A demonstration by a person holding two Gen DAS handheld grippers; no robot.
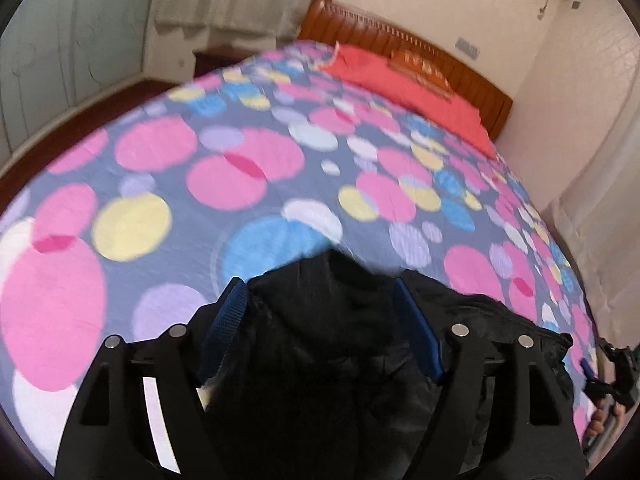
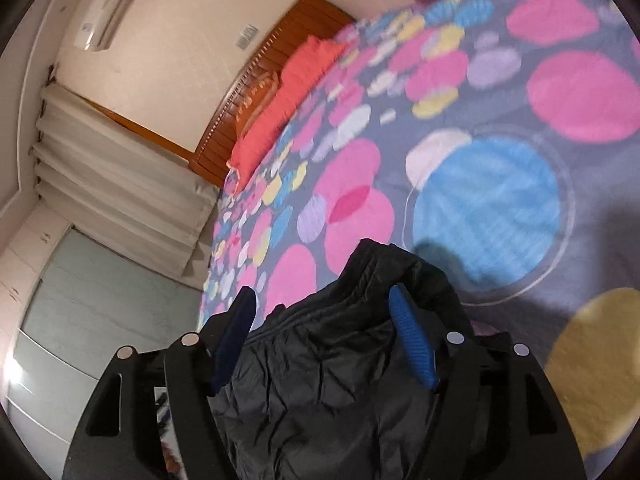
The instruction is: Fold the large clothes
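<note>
Bed (image 1: 100,148) under polka-dot bedspread (image 1: 248,184), red pillow (image 1: 404,80) by headboard, black garment (image 1: 500,320) on it

Honestly nothing readable here. The air conditioner (image 2: 114,4) has a small sticker on its end and there's a little gray plate (image 2: 246,36) on the wall beside the headboard (image 2: 280,54), but both are too blurry to make out any letters.

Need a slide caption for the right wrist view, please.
Black jacket bunched between the right gripper's spread blue fingers, above a polka-dot bedspread.
</note>
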